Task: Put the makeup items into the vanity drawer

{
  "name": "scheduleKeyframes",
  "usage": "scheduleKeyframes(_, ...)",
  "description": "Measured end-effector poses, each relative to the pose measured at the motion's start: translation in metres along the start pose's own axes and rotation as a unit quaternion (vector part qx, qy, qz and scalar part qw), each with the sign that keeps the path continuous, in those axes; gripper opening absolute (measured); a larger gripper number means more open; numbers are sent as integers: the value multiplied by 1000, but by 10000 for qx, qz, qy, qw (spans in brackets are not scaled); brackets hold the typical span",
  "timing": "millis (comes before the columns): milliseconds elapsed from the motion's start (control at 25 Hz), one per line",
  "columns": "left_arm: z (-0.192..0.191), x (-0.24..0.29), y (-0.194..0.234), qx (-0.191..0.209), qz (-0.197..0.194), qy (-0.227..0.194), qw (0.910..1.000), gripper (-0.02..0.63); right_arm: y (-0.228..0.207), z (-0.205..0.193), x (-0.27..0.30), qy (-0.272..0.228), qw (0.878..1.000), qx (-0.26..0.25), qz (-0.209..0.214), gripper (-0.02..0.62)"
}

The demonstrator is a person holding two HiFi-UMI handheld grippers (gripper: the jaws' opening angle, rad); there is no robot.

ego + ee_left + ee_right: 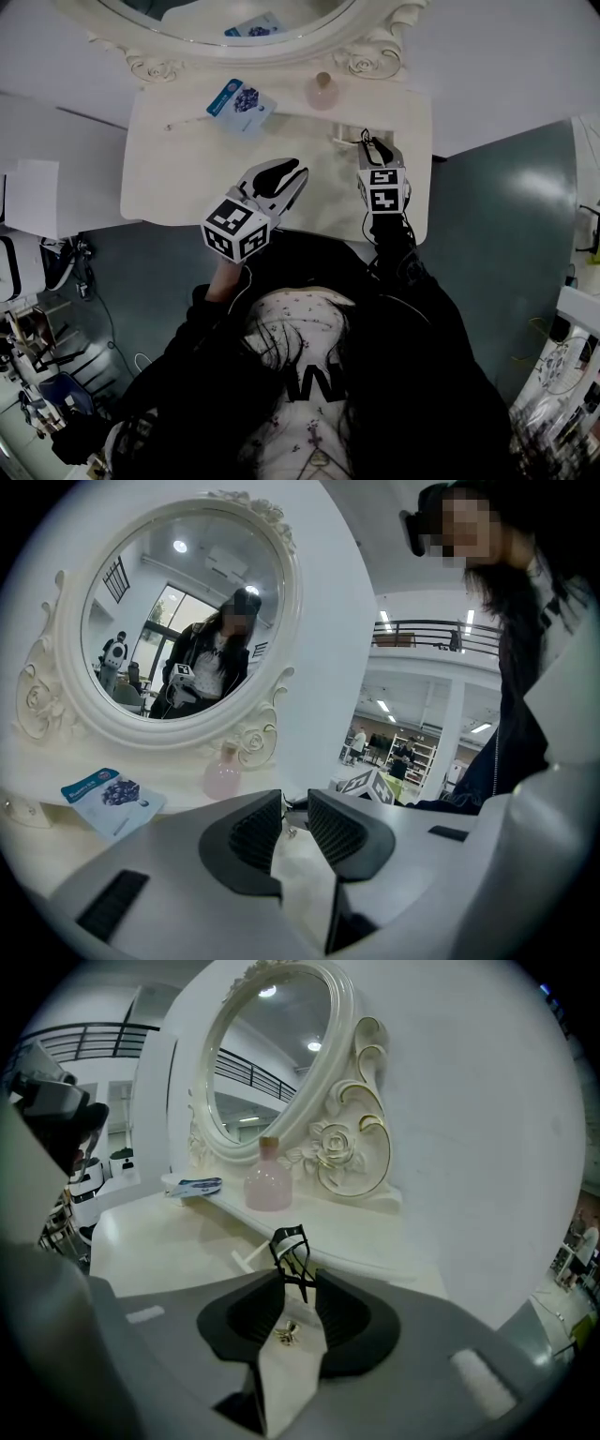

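My right gripper (375, 150) (298, 1283) is shut on a black eyelash curler (291, 1252) (367, 141) and holds it upright just above the right side of the cream vanity top (187, 178). My left gripper (291, 178) (293, 822) hovers over the middle of the top. Its jaws stand a narrow gap apart with nothing between them. A pink bottle (322, 91) (267, 1180) (223, 772) stands by the mirror's base. A blue packet (242, 101) (111, 797) lies left of it. Below the right jaws a small gold knob (288, 1333) shows. I see no open drawer.
The round mirror in its ornate white frame (375, 61) (281, 621) stands at the back of the top. A short white stick (342, 141) (248, 1258) lies just left of the curler. A thin stick (183, 122) lies at the far left. The person stands close against the front edge.
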State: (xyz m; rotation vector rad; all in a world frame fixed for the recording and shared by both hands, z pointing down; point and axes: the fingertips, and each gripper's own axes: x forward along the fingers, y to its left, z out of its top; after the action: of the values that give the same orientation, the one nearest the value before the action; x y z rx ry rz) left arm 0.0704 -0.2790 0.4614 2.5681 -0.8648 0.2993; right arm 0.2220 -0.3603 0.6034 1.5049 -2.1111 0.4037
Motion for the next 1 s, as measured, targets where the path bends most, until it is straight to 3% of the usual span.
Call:
scheduleKeyframes(240, 0, 0, 3, 7, -48, 9, 10000, 87, 2, -3, 3, 120, 9990, 360, 228, 114)
scheduleKeyframes(480, 3, -6, 8, 17, -31, -21, 10000, 87, -9, -6, 0, 141, 9967, 800, 28, 172)
scheduleKeyframes(880, 4, -17, 18, 35, 6, -65, 10000, 87, -5, 0, 1, 245, 9968, 742, 160, 173)
scheduleKeyframes(1000, 5, -22, 21, 38, 33, -91, 9999, 87, -8, -8, 3, 516, 9927, 1058, 249, 222)
